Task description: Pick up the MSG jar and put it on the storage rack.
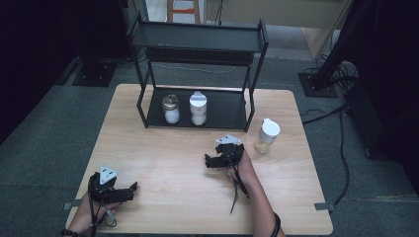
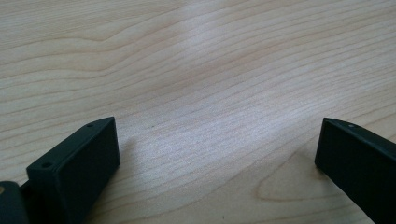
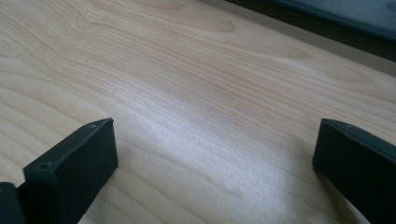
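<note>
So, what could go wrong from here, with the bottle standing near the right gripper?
1. The bottle is tall, narrow and free-standing beside the rack; a sideways bump from the open right gripper could tip it.
2. The lower shelf already holds two jars under a low upper shelf, so placing the bottle there might knock them.
3. The left gripper rests far away, so it probably cannot steady anything.

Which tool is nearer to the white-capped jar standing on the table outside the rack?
Right. The right tool lies just beside the jar, toward the table's middle; the left tool rests far off at the table's near left corner.
</note>
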Action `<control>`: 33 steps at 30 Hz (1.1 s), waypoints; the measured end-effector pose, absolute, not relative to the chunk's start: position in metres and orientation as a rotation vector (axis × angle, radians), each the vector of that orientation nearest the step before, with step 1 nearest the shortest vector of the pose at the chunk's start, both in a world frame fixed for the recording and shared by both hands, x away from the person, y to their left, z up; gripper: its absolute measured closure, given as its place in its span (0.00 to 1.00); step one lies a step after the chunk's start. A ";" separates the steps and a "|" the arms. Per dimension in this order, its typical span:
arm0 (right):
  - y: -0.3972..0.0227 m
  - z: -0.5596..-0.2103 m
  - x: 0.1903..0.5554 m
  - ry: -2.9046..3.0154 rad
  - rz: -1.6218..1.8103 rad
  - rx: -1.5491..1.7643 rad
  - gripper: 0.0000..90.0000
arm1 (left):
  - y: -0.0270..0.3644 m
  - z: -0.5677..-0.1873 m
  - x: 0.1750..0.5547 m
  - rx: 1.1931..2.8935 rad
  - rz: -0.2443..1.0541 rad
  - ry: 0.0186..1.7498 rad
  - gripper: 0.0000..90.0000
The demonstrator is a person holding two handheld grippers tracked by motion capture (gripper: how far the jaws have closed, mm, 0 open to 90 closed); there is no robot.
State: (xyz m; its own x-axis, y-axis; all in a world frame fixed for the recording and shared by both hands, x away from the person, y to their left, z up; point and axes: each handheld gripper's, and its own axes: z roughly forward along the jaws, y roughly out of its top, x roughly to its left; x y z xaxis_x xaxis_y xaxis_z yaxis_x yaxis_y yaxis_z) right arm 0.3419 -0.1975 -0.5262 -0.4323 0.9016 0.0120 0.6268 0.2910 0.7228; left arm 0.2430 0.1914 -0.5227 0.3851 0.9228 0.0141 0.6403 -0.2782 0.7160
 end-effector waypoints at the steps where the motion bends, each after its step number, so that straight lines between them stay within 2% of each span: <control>1: -0.199 -0.526 0.340 2.166 0.935 1.371 0.00 | 0.191 -0.523 0.243 2.020 0.580 1.337 0.00; 33: -0.238 -0.527 0.282 2.154 0.924 1.376 0.00 | 0.191 -0.523 0.243 2.020 0.580 1.337 0.00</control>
State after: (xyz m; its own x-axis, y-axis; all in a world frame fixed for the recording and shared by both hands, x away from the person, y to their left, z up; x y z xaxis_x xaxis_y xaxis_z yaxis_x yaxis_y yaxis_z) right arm 0.2825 -0.2377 -0.5271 -0.4214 0.9069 0.0034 0.6271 0.2887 0.7234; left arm 0.2429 0.1913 -0.5227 0.3854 0.9227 0.0139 0.6402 -0.2781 0.7161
